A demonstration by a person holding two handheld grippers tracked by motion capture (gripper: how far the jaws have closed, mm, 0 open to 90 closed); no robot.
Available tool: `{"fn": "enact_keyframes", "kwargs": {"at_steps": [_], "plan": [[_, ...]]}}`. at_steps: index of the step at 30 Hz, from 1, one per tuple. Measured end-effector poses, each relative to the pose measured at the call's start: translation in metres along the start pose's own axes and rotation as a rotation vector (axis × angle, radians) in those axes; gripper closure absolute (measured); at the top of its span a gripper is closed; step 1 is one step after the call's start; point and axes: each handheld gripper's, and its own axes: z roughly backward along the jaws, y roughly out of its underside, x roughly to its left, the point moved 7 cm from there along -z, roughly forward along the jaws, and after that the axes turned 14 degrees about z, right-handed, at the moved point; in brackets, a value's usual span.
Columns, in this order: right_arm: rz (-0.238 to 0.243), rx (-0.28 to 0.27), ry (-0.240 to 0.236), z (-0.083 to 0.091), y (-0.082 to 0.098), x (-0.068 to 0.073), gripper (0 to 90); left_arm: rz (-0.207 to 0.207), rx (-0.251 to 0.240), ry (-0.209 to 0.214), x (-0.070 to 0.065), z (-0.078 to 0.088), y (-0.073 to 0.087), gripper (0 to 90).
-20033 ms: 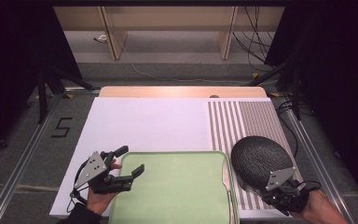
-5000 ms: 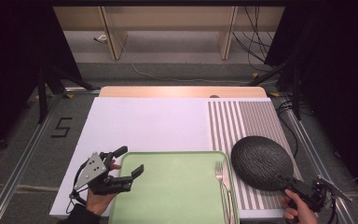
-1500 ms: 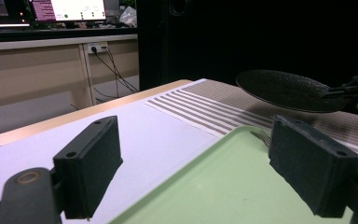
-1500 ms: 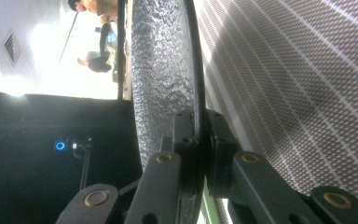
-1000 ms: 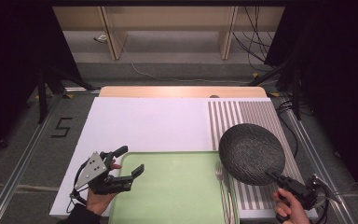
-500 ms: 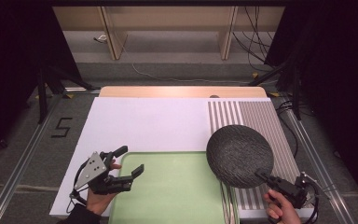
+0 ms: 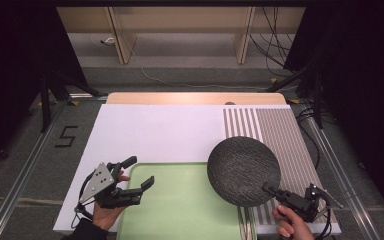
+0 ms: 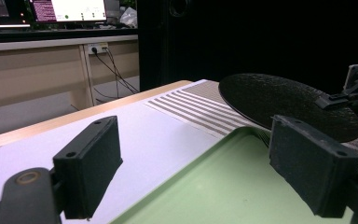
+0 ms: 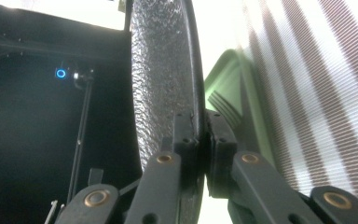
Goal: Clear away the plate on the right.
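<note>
On the white table (image 7: 155,130), I am carrying the black plate (image 7: 243,170), pinched at its rim by my right gripper (image 7: 271,190), leftward from the striped mat (image 7: 280,130) toward the green tray (image 7: 180,200). My left gripper (image 7: 139,174) is waiting with jaws spread, empty.

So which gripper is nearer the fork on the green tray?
Right. The right gripper, clamping the black plate, is just beside the fork; the left gripper hovers across the tray.

digit 5 (image 7: 66,136) taped on floor
</note>
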Motion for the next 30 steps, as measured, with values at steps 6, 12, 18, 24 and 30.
{"fn": "enact_keyframes", "kwargs": {"at_steps": [6,12,18,24,30], "plan": [[0.007,0.041,-0.019,-0.009,0.01,0.006,85.3,-0.001,-0.001,0.001,0.0,0.0,0.0,16.7],[0.013,0.081,-0.036,-0.019,0.022,0.013,85.3,-0.002,-0.001,0.001,0.0,0.0,0.0,16.7],[0.024,0.121,-0.049,-0.028,0.033,0.018,85.3,-0.001,-0.001,0.002,0.0,0.0,0.0,16.7],[0.036,0.152,-0.051,-0.034,0.042,0.021,85.2,0.0,-0.002,0.002,0.0,0.0,0.0,16.7],[0.039,0.184,-0.041,-0.041,0.05,0.022,85.1,-0.001,-0.001,0.002,0.0,0.0,0.0,16.7]]}}
